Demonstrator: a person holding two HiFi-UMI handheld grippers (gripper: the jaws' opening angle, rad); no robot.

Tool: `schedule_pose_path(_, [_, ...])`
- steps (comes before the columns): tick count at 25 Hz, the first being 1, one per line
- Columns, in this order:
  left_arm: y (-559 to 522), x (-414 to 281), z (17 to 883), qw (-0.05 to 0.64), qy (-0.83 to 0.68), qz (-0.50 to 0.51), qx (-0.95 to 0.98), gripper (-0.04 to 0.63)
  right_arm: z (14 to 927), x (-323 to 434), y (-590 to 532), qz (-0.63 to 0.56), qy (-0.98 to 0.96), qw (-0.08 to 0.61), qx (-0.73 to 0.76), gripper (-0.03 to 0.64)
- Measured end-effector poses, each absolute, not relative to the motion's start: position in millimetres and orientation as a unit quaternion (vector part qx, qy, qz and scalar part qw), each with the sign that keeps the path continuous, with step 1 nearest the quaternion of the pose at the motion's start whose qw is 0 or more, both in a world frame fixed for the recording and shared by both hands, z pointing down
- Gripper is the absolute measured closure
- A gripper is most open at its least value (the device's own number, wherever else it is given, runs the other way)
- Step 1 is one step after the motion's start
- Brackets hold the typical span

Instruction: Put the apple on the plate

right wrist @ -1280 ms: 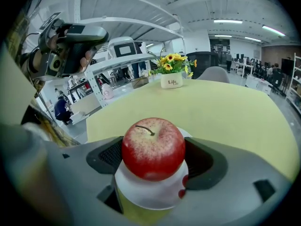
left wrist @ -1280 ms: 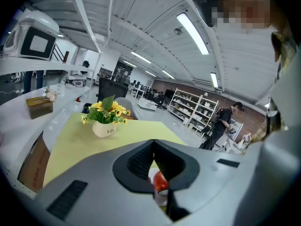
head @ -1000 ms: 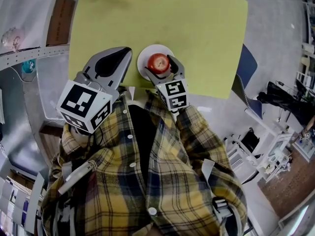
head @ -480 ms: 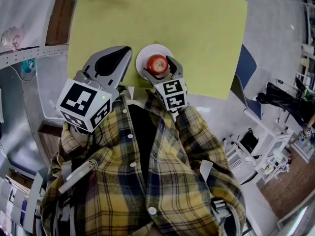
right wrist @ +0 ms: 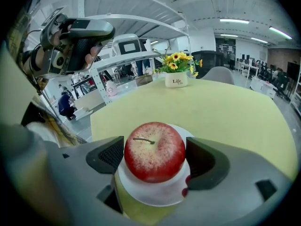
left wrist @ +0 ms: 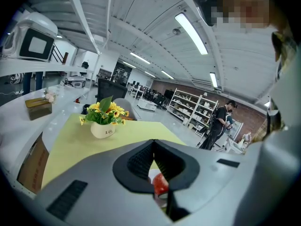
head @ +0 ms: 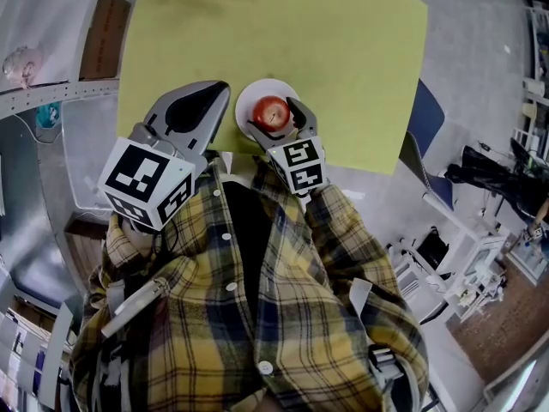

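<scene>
Apple (head: 271,112) has edged left, on plate (head: 248,101) in right gripper (head: 274,115) fingers (head: 298,110); flowerpot (right wrist: 176,81) beyond.

Head view: steeply down over right hand-held gripper (head: 274,114). Right gripper view: low, close behind apple (right wrist: 154,151), facing flower pot (right wrist: 176,80) across desk (right wrist: 225,112). Left gripper view: higher, shares both.

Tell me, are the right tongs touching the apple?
Cannot tell. In the right gripper view both pads of the right tongs sit right beside the apple, showing neither a plain gap nor a squeeze.
</scene>
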State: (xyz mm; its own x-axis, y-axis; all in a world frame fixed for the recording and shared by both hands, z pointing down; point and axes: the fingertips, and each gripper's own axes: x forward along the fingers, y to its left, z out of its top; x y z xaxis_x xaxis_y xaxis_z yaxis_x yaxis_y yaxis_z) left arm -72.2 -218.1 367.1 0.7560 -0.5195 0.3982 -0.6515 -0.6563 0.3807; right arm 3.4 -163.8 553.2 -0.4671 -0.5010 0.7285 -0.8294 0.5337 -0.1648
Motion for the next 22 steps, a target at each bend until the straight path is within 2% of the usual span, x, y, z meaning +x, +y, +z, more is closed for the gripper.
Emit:
schedule_pose_path(12, [-219, -71, 355, 0.248, -0.324, 0.114, 0.906, 0.588, 509, 5, -173, 0.262, -0.827, 0.264, 0.422, 0.236])
schedule_pose_path(18, [-222, -72, 340, 0.238, -0.326, 0.096, 0.91, 0.588, 459, 5, -178, 0.295, -0.834, 0.184, 0.428, 0.241])
schedule_pose_path(19, [-223, -72, 337, 0.235, -0.326, 0.092, 0.911, 0.588, 447, 6, -182, 0.29, -0.836, 0.169, 0.434, 0.252])
schedule_pose_path(22, [-226, -71, 330, 0.228, -0.325, 0.082, 0.914, 0.588, 412, 11, -195, 0.266, -0.838, 0.127, 0.459, 0.348])
